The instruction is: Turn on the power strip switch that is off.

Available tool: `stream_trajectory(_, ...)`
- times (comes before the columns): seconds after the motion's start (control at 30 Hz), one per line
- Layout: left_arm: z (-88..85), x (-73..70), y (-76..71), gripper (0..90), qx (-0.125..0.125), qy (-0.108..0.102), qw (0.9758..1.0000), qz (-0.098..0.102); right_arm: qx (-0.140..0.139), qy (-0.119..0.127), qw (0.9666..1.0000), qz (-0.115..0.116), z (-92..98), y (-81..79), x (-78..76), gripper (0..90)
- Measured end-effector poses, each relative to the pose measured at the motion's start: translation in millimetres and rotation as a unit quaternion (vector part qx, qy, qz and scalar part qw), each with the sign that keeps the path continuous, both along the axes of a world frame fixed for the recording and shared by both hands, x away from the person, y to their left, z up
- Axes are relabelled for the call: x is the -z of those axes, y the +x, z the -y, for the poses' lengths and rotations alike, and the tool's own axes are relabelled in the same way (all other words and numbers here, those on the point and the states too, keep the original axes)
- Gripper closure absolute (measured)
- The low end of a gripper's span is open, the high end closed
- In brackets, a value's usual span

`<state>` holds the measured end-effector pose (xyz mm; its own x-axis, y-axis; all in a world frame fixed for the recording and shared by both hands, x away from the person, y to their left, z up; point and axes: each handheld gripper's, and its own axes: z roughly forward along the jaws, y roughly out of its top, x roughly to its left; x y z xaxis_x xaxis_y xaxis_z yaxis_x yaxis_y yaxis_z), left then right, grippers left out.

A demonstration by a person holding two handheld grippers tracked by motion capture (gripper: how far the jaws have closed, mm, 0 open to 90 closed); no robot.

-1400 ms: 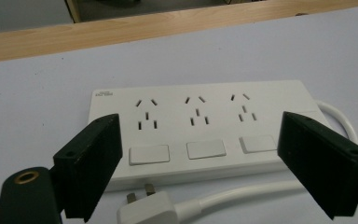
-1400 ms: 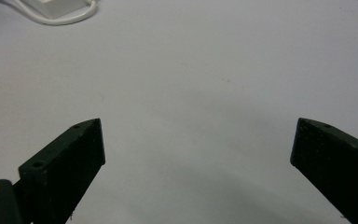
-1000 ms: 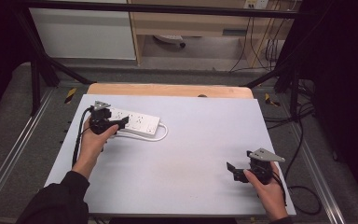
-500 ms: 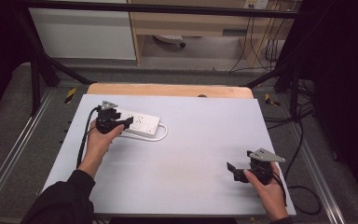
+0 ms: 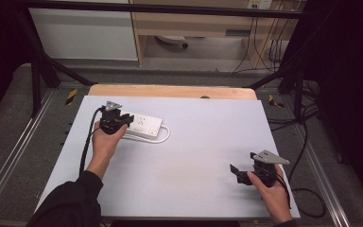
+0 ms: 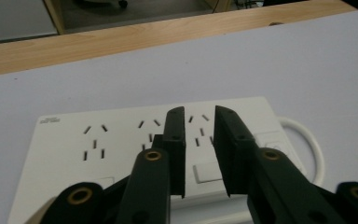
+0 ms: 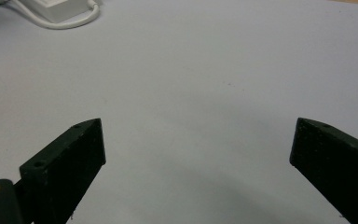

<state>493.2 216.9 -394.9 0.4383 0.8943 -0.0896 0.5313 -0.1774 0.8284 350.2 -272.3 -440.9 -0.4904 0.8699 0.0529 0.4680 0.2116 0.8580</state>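
Above the flat white plastic power strip (image 6: 140, 140), left gripper (image 6: 200, 154), black jaws nearly together, empty.

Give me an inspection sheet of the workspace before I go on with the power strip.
Surface: pale grey table top, bare in the middle, with a wooden edge at the far side.
Job's things: white power strip lying flat at far left, sockets up.
Clutter: nothing seen.
Grippers: left gripper hangs over the strip, its jaws have just been closing to a narrow gap with nothing between them; right gripper near the right front, jaws wide, apart from the strip.
Cables: the strip's white cord loops beside it; a black gripper cable runs along the left forearm.
Surroundings: metal frame rails, wooden shelving and loose cables on the floor beyond the table.
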Motion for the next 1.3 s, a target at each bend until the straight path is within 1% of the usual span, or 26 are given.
stream_trajectory(0.03,0.0,0.0,0.0,78.7,0.0,0.0,1.0,0.0,0.0,0.0,1.0,0.0,0.0,0.0,-0.1,3.7)
stream_trajectory(0.1,3.5,2.1,1.3,82.7,0.001,0.004,1.0,-0.006,0.0,0.0,1.0,0.0,-0.1,0.0,-0.1,3.7)
stream_trajectory(0.13,3.5,2.1,1.3,84.5,0.001,0.004,1.0,-0.006,-0.001,0.001,1.0,0.0,-0.2,-0.2,-0.1,3.7)
stream_trajectory(0.2,4.4,3.3,2.2,87.4,0.0,0.001,0.9999,-0.013,-0.001,0.0,1.0,0.002,0.2,-0.3,-0.2,3.7)
stream_trajectory(0.33,6.5,4.8,2.0,89.9,0.01,0.003,0.9998,-0.015,-0.001,0.002,1.0,0.003,0.6,-0.5,-0.6,3.7)
stream_trajectory(0.5,4.8,3.8,2.7,90.0,0.002,0.002,0.9999,-0.012,0.0,0.004,1.0,0.004,0.3,-0.5,-0.8,3.7)
stream_trajectory(0.63,2.2,4.7,4.8,90.0,-0.005,-0.002,0.9999,-0.015,0.002,0.008,1.0,0.002,0.4,-1.0,-1.2,3.7)
stream_trajectory(0.7,-0.4,6.4,6.4,90.0,-0.01,0.001,0.9998,-0.02,0.003,0.008,1.0,0.003,0.8,-0.9,-1.3,3.7)
stream_trajectory(0.87,-0.9,9.5,8.9,90.0,-0.013,0.003,0.9996,-0.025,0.002,0.006,1.0,0.002,0.6,-0.6,-0.9,3.8)
stream_trajectory(1.0,-1.9,16.3,12.5,90.0,-0.016,0.016,0.999,-0.038,0.004,0.008,1.0,0.002,1.0,-0.9,-1.2,3.8)
stream_trajectory(1.2,-4.3,19.3,13.1,90.0,-0.016,0.021,0.9986,-0.046,0.003,0.006,1.0,0.002,1.4,-0.4,-0.8,3.8)
stream_trajectory(1.23,-4.9,21.0,13.1,90.0,-0.015,0.031,0.9982,-0.05,0.003,0.006,1.0,0.002,1.2,-0.5,-0.7,3.8)
stream_trajectory(1.3,-6.5,22.8,13.2,90.0,-0.015,0.032,0.9979,-0.055,0.004,0.007,1.0,0.001,1.0,-0.6,-0.5,3.8)
